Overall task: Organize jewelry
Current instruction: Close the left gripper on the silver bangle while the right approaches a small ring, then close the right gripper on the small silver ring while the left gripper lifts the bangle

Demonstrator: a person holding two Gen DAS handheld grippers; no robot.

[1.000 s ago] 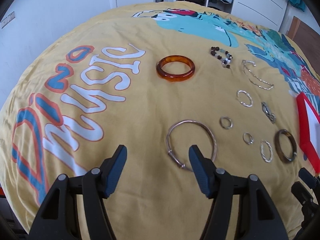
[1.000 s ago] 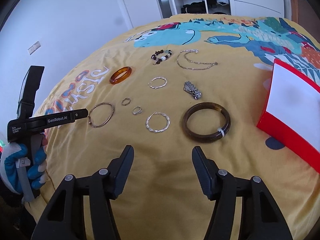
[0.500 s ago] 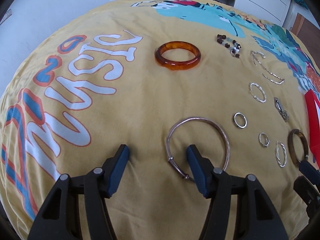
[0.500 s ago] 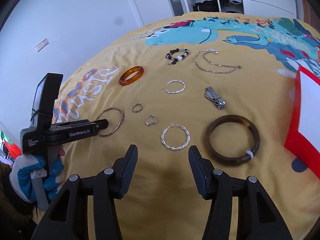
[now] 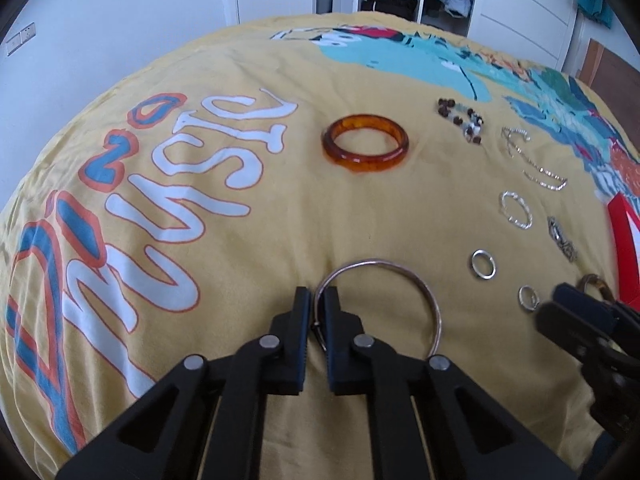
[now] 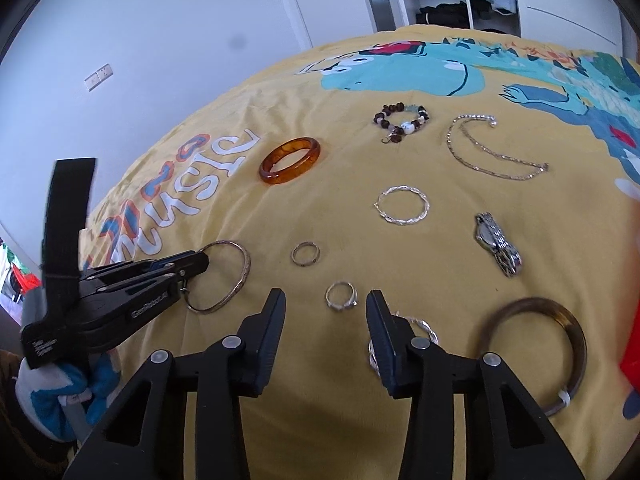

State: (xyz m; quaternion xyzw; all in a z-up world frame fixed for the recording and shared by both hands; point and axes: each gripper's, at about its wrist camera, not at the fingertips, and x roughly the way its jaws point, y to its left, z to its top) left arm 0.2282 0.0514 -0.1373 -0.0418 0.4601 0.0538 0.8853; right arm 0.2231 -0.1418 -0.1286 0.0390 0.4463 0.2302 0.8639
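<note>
Jewelry lies spread on a yellow printed bedspread (image 5: pixel 248 280). My left gripper (image 5: pixel 317 300) is shut on the left rim of a thin silver bangle (image 5: pixel 416 280), which still lies on the cloth; the same grip shows in the right wrist view, gripper (image 6: pixel 192 268), bangle (image 6: pixel 236 280). My right gripper (image 6: pixel 325 308) is open, low over the cloth, with a small silver ring (image 6: pixel 341 295) between its fingertips. A twisted silver hoop (image 6: pixel 424 326) lies partly hidden under its right finger.
An amber bangle (image 6: pixel 290 161), bead bracelet (image 6: pixel 402 120), silver chain (image 6: pixel 488 156), twisted bracelet (image 6: pixel 402 205), plain ring (image 6: pixel 305 253), watch (image 6: pixel 498 244) and dark brown bangle (image 6: pixel 536 352) lie around. A red box (image 5: pixel 624 248) sits at the right.
My left gripper moved forward and closed on the thin bangle's rim. My right gripper moved forward and left, over the small silver ring.
</note>
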